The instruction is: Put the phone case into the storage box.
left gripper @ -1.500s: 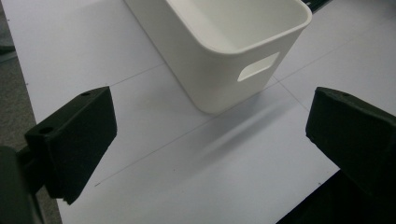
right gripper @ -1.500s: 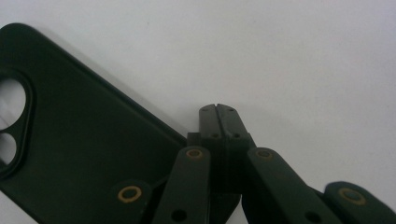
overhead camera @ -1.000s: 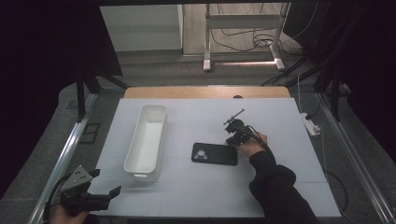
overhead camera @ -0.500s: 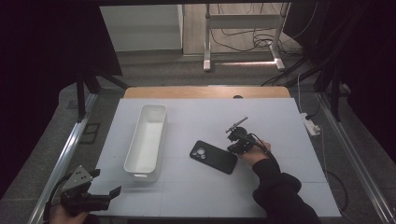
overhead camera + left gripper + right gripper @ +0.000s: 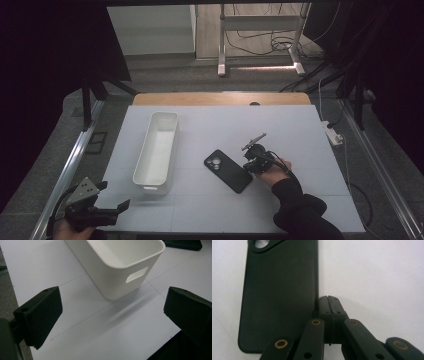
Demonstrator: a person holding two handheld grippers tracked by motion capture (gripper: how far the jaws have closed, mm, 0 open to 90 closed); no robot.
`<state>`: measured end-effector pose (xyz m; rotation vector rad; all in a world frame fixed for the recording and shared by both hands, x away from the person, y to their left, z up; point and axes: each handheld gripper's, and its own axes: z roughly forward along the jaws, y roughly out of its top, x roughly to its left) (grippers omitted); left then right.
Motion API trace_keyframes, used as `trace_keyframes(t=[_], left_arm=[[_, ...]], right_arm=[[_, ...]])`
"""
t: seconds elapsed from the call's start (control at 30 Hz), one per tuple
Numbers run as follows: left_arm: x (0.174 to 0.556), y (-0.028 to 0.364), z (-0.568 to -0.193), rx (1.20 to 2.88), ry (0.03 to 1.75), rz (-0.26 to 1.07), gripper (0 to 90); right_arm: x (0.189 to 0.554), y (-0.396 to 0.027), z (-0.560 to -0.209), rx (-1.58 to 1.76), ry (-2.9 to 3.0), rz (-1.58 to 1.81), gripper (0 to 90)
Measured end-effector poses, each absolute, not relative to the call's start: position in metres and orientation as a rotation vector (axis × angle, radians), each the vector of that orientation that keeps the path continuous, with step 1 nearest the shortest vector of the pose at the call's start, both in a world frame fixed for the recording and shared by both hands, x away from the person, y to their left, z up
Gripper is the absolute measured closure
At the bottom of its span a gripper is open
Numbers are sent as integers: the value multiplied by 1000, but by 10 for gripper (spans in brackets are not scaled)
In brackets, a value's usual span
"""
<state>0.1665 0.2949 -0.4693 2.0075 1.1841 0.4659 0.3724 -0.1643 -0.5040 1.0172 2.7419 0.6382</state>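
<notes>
High view, item one: a black phone [image 5: 228, 171] lay camera-side up on the white table [image 5: 300, 130], set at a slant near the middle, its lens cluster toward the far left end. Item two: the right gripper [image 5: 251, 165], held in the person's right hand [image 5: 274, 172], sat just beside the phone's right long edge, low on the table top. Item three: a white oblong bin [image 5: 156, 150] stood left of the phone and apart from it, long axis running away from the person. Item four: the left gripper [image 5: 117, 209], held at the near left corner of the table, pointed right, well apart from the phone and near the bin's closest end.

Right gripper view: the right gripper's [image 5: 329, 302] jaws were clenched tight on each other with nothing between them, their closed tip touching, or just beside, the phone's [image 5: 279, 297] long edge; contact could not be told for certain. The phone lay flat on the table.

Left gripper view: the left gripper [image 5: 112, 312] stood released, jaws wide apart, bare table between them. The bin's [image 5: 117, 272] near end, with its handle slot, stood just beyond the jaws, untouched.
</notes>
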Motion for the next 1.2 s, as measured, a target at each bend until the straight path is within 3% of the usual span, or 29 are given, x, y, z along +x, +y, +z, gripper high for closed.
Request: trace_keyframes(t=[0.77, 0.97, 1.2], left_arm=[[167, 295, -469, 2006, 1187, 463, 28], [167, 295, -469, 2008, 1186, 465, 29], [167, 294, -469, 2012, 1186, 467, 28]], right_arm=[[357, -162, -497, 1005, 2748, 672, 865], [355, -168, -485, 1028, 2699, 740, 758], [353, -172, -470, 1042, 2656, 758, 519]])
